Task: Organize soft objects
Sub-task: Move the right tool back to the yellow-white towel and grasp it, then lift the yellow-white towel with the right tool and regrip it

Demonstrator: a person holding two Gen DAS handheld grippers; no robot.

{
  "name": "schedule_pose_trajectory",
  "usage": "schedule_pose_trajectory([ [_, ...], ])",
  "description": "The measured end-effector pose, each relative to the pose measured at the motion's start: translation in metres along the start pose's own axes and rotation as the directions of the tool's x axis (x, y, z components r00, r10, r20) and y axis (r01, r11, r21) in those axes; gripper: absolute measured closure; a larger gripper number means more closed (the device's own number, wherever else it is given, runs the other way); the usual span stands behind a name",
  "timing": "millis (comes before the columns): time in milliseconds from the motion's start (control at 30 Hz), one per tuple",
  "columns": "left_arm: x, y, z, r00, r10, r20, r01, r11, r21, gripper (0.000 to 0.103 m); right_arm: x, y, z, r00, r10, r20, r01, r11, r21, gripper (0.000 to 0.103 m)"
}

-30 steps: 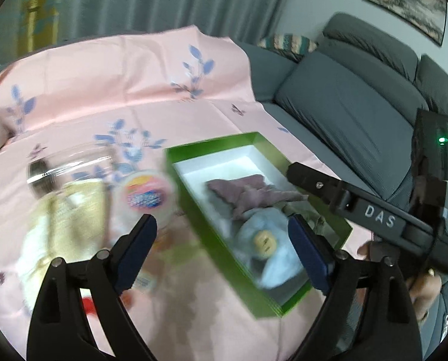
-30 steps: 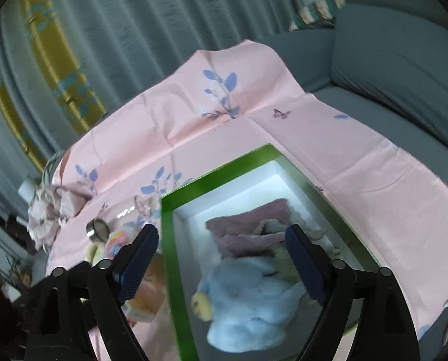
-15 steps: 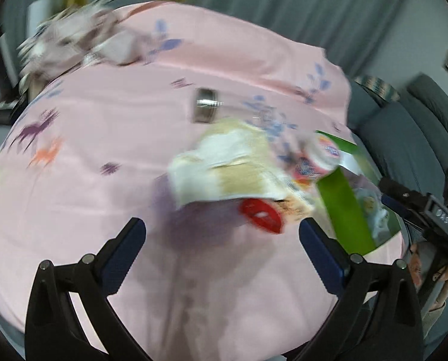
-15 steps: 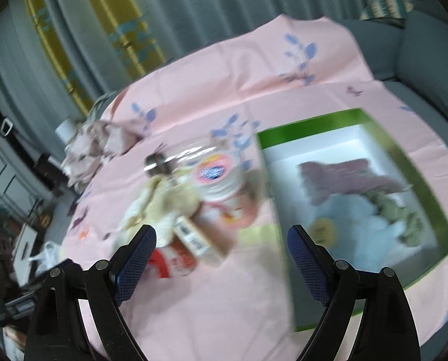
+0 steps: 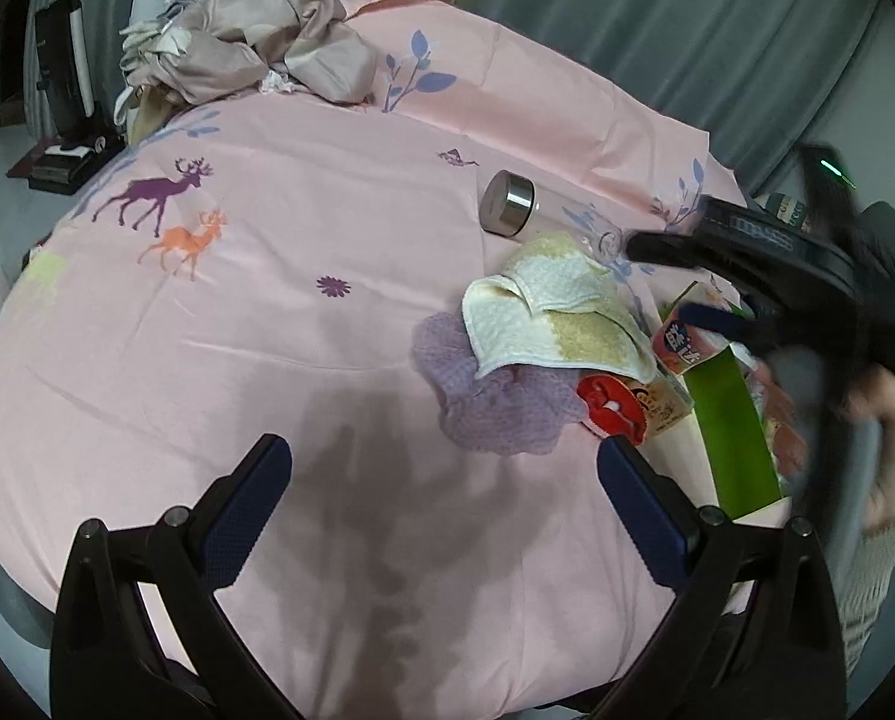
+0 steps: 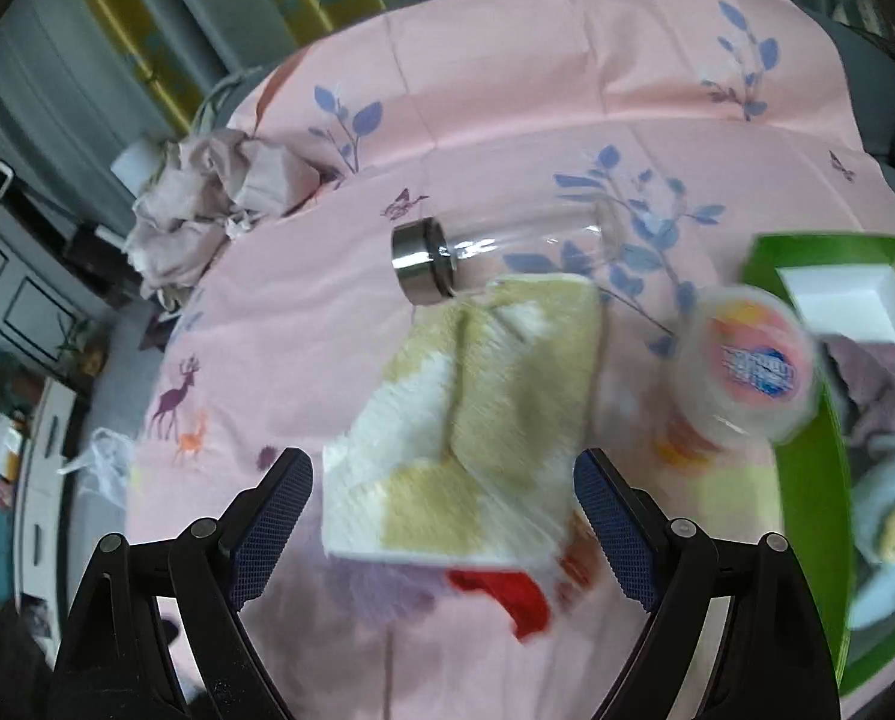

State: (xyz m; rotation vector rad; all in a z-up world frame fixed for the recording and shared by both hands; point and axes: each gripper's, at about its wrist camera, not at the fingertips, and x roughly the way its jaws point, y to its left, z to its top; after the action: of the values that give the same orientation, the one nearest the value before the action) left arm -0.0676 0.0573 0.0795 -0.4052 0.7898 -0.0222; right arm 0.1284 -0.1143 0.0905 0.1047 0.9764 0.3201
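Having left the green box [image 6: 807, 516], both hand-held grippers now face the towel [image 6: 465, 420].

Crumpled cream-and-yellow towel [image 5: 558, 317] atop lilac knitted cloth [image 5: 495, 408], beside green box [image 6: 810, 468].

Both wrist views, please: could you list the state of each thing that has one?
Left gripper: open, empty.
Right gripper: open, empty.
Green box: lidless, holding soft toys.
Glass bottle: capped, lying down.
Yellow-white towel: folded, draped over the purple cloth.
Beige fabric pile: crumpled.
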Motion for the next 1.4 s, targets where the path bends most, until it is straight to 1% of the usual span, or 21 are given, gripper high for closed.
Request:
schedule_pose_trajectory([
  [100, -0.004, 0.004, -0.002, 1.0, 0.01, 0.003, -0.01, 1.0, 0.005, 0.001, 0.034, 0.007, 0.01, 0.993, -0.098, -0.07, 0.098, 0.995, 0.0, 0.013],
  [167, -0.005, 0.006, -0.004, 1.0, 0.012, 0.0, -0.012, 1.0, -0.002, 0.001, 0.048, 0.006, 0.013, 0.987, -0.129, -0.093, 0.129, 0.992, 0.001, 0.014],
  [200, -0.007, 0.008, -0.005, 1.0, 0.007, 0.0, -0.007, 1.0, -0.004, 0.001, 0.054, 0.004, 0.015, 0.985, -0.143, -0.096, 0.144, 0.99, 0.007, 0.017],
  [233, -0.008, 0.009, -0.006, 1.0, 0.005, 0.0, -0.005, 1.0, -0.003, 0.001, 0.059, 0.002, 0.017, 0.983, -0.154, -0.101, 0.156, 0.988, 0.011, 0.032],
  [267, -0.01, 0.01, -0.006, 1.0, 0.007, 0.003, -0.007, 1.0, -0.002, 0.001, 0.063, -0.001, 0.019, 0.981, -0.16, -0.11, 0.163, 0.987, 0.017, 0.042],
  [300, -0.011, 0.011, -0.006, 1.0, 0.011, 0.005, -0.011, 1.0, -0.002, 0.001, 0.066, -0.004, 0.021, 0.983, -0.142, -0.118, 0.147, 0.989, 0.031, 0.059],
  [367, -0.012, 0.013, -0.005, 1.0, 0.02, 0.009, -0.02, 1.0, -0.005, 0.001, 0.066, -0.008, 0.023, 0.99, -0.097, -0.099, 0.103, 0.993, 0.055, 0.064],
  [500, -0.014, 0.017, -0.004, 1.0, 0.022, 0.015, -0.022, 1.0, -0.01, 0.001, 0.044, -0.01, 0.028, 0.997, -0.059, -0.044, 0.061, 0.996, 0.061, 0.081],
  [633, -0.015, 0.018, -0.003, 1.0, 0.021, 0.019, -0.02, 1.0, -0.01, 0.001, 0.006, -0.006, 0.035, 0.999, -0.01, 0.039, 0.009, 0.999, 0.043, 0.082],
  [733, -0.016, 0.016, -0.003, 1.0, 0.016, 0.021, -0.016, 1.0, -0.009, 0.001, -0.028, 0.002, 0.04, 0.993, 0.007, 0.116, -0.008, 1.0, 0.011, 0.082],
  [867, -0.017, 0.016, -0.003, 1.0, 0.016, 0.022, -0.016, 1.0, -0.007, 0.001, -0.076, 0.01, 0.034, 0.972, 0.051, 0.228, -0.045, 0.999, -0.031, 0.082],
  [933, -0.017, 0.015, -0.004, 1.0, 0.014, 0.019, -0.014, 1.0, -0.004, 0.001, -0.097, 0.015, 0.022, 0.958, 0.065, 0.279, -0.047, 0.996, -0.073, 0.082],
  [1033, -0.018, 0.012, -0.004, 1.0, 0.003, 0.02, -0.003, 1.0, 0.005, 0.001, -0.119, 0.023, -0.006, 0.943, 0.101, 0.318, -0.054, 0.987, -0.153, 0.082],
  [1133, -0.017, 0.009, -0.005, 1.0, 0.0, 0.019, 0.0, 1.0, 0.01, 0.001, -0.119, 0.028, -0.042, 0.941, 0.109, 0.319, -0.033, 0.971, -0.236, 0.082],
  [1200, -0.015, 0.007, -0.006, 1.0, -0.002, 0.014, 0.002, 1.0, 0.007, 0.001, -0.108, 0.026, -0.064, 0.951, 0.096, 0.293, -0.015, 0.964, -0.267, 0.082],
  [1267, -0.014, 0.006, -0.007, 1.0, -0.009, 0.009, 0.009, 1.0, 0.011, 0.001, -0.091, 0.024, -0.083, 0.965, 0.094, 0.245, -0.019, 0.957, -0.291, 0.082],
  [1333, -0.012, 0.004, -0.008, 1.0, -0.012, 0.004, 0.012, 1.0, 0.018, 0.001, -0.07, 0.021, -0.101, 0.979, 0.099, 0.178, -0.038, 0.947, -0.32, 0.082],
  [1367, -0.011, 0.003, -0.008, 1.0, -0.012, 0.001, 0.012, 1.0, 0.021, 0.001, -0.055, 0.019, -0.111, 0.987, 0.097, 0.127, -0.051, 0.943, -0.329, 0.082],
  [1400, -0.01, 0.003, -0.009, 1.0, -0.012, -0.003, 0.012, 1.0, 0.021, 0.001, -0.047, 0.018, -0.117, 0.991, 0.101, 0.092, -0.065, 0.941, -0.332, 0.082],
])
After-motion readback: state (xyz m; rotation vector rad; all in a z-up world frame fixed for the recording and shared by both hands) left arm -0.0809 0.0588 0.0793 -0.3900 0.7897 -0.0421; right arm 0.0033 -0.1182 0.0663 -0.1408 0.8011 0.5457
